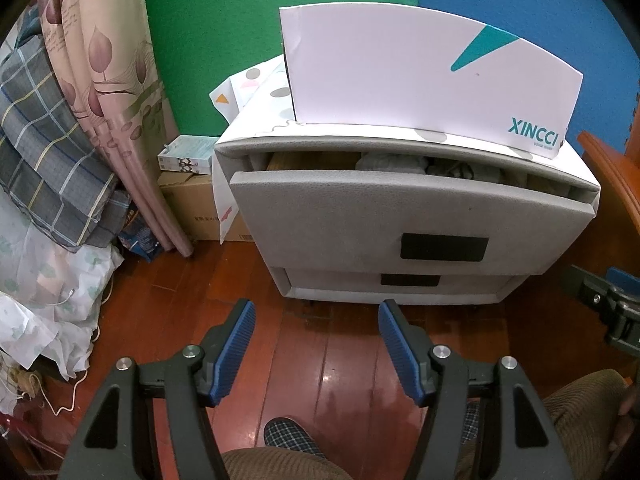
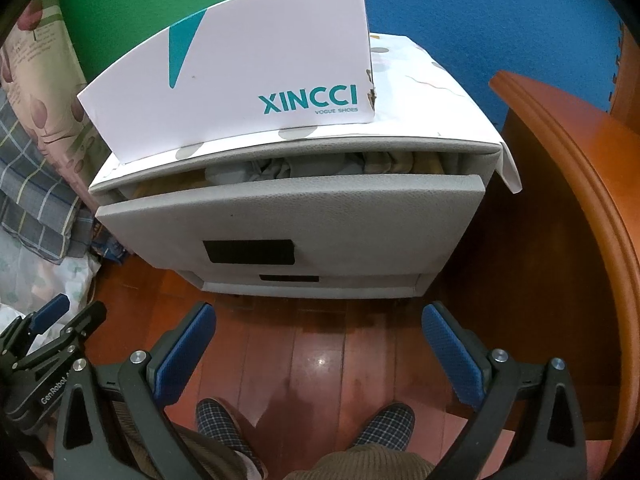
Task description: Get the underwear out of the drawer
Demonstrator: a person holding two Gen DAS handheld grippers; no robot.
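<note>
Underwear [image 2: 304, 168] fills our half-open top drawer [image 2: 296, 216] at frame centre; red wooden floor [image 2: 320, 344] below, where left gripper [image 1: 316, 312] and right gripper [image 2: 318, 314] hover spread, empty.

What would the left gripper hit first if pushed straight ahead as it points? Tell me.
Probably the top drawer front of the grey cabinet: the open left gripper aims downward at it, nothing between. Depth is unclear, so the lower drawer or wooden floor is possible.

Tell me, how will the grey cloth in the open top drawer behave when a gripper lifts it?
The grey cloth lies crumpled, so it is probably floppy and light. It may drag neighbouring pieces along, since they look bunched together in the top drawer.
</note>
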